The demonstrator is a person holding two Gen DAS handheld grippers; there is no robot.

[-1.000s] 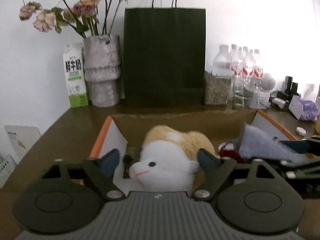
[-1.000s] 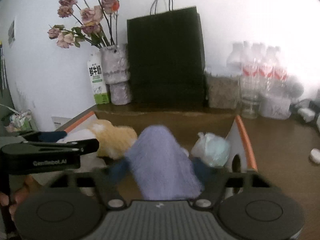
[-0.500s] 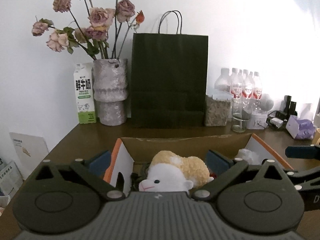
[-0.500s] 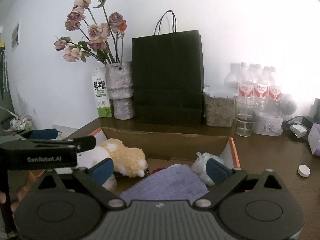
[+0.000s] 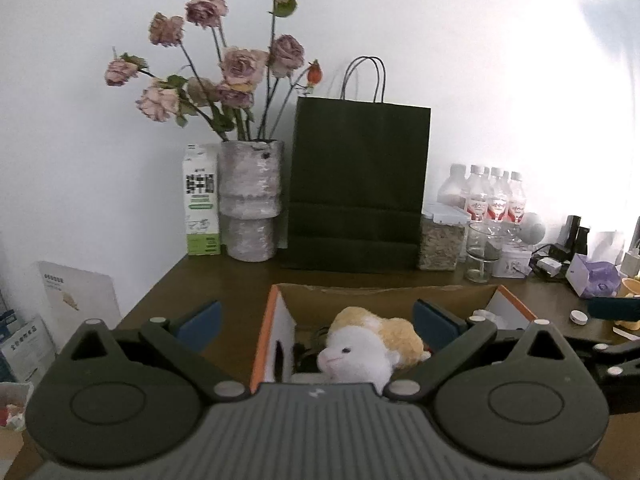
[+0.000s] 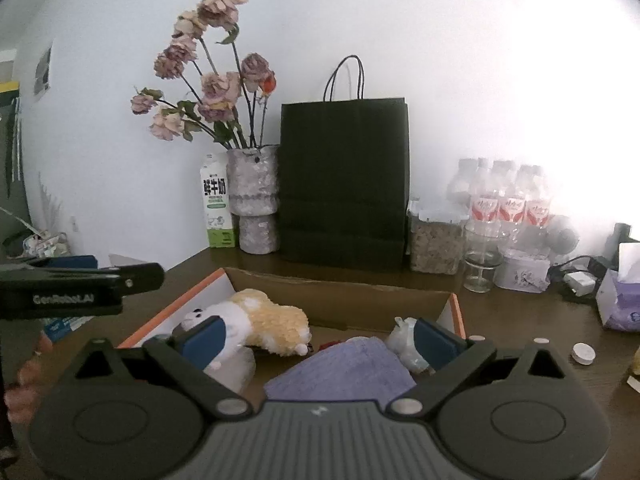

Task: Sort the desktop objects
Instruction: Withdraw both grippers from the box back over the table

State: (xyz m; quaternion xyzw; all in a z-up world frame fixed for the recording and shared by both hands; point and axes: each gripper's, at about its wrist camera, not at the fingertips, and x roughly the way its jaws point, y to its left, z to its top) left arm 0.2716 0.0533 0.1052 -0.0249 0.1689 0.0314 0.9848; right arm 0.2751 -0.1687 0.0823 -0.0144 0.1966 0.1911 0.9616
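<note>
An open cardboard box (image 5: 384, 292) with orange edges sits on the brown table. A white and yellow plush toy (image 5: 372, 348) lies inside it. My left gripper (image 5: 316, 320) hangs open above the box's near left side, its pads apart from the toy. In the right wrist view the box (image 6: 340, 284) holds the plush toy (image 6: 256, 316), a purple cloth (image 6: 348, 368) and a white plastic bundle (image 6: 404, 340). My right gripper (image 6: 319, 340) hovers over the cloth; its jaws are opening and the pads touch nothing. The left gripper (image 6: 120, 272) shows at the left edge.
Along the wall stand a milk carton (image 5: 201, 208), a vase of dried roses (image 5: 250, 200), a black paper bag (image 5: 358, 188), a grain jar (image 5: 442, 240), water bottles (image 5: 492, 196) and a glass (image 5: 480, 256). A tissue box (image 6: 620, 300) and a white cap (image 6: 583, 353) lie to the right.
Both grippers have pulled back and risen from the box. The left jaws widened away from the plush toy. The right jaws let go of the purple cloth, which now lies in the box.
</note>
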